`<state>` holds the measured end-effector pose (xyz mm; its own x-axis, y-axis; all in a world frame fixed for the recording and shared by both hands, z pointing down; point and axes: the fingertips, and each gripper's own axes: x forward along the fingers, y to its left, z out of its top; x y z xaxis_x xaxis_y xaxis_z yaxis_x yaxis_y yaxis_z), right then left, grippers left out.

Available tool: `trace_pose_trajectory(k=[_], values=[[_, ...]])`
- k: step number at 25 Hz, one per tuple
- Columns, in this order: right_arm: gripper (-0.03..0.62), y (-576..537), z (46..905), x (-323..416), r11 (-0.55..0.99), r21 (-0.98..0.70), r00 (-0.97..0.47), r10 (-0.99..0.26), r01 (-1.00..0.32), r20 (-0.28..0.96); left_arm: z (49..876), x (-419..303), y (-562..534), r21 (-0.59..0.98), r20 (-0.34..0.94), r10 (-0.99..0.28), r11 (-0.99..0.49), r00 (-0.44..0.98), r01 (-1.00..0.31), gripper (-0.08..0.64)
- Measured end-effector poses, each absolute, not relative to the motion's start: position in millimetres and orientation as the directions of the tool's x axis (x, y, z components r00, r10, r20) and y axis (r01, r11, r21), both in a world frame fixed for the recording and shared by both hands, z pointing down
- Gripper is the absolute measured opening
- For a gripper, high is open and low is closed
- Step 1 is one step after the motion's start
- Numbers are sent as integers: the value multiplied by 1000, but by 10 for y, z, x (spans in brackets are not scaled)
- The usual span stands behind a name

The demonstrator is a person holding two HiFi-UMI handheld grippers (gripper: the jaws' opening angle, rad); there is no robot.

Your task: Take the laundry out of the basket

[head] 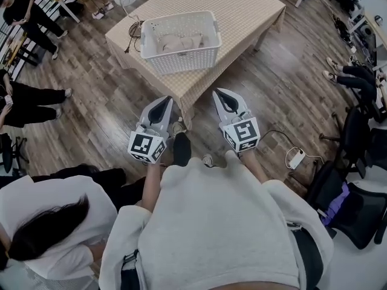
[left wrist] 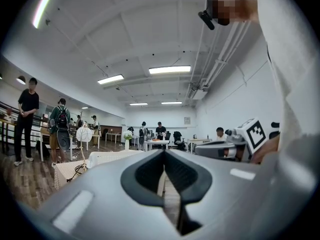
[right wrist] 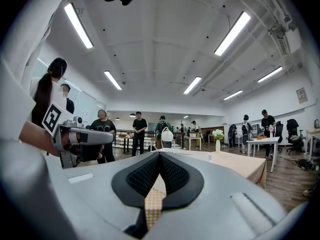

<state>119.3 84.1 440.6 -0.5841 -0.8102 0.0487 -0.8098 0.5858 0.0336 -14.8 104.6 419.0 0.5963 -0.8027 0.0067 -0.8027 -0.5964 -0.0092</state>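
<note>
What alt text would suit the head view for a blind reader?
From above, a person aims the left hand-held gripper and right hand-held gripper, both shut and empty, toward a low table where a white laundry basket holds pale laundry. Onlookers stand nearby.

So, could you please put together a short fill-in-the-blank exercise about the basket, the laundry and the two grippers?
1. The laundry lies ____ the white basket.
2. The basket stands ____ the cloth-covered table.
3. The left gripper and the right gripper both have their jaws ____.
4. ____ gripper touches the basket.

Missing words: inside; on; shut; neither.
</note>
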Motion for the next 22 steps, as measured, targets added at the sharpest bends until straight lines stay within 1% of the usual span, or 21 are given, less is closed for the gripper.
trace_pose_trajectory(k=[10, 22], values=[[-2, 369, 4396, 982, 602, 56, -600, -799, -797, 43, 4197, -338, 563, -8, -14, -810, -587, 587, -810, 6], [-2, -754, 4384, 476, 597, 74, -593, -802, -799, 69, 4164, -809, -622, 15, -42, -802, -596, 595, -803, 6]])
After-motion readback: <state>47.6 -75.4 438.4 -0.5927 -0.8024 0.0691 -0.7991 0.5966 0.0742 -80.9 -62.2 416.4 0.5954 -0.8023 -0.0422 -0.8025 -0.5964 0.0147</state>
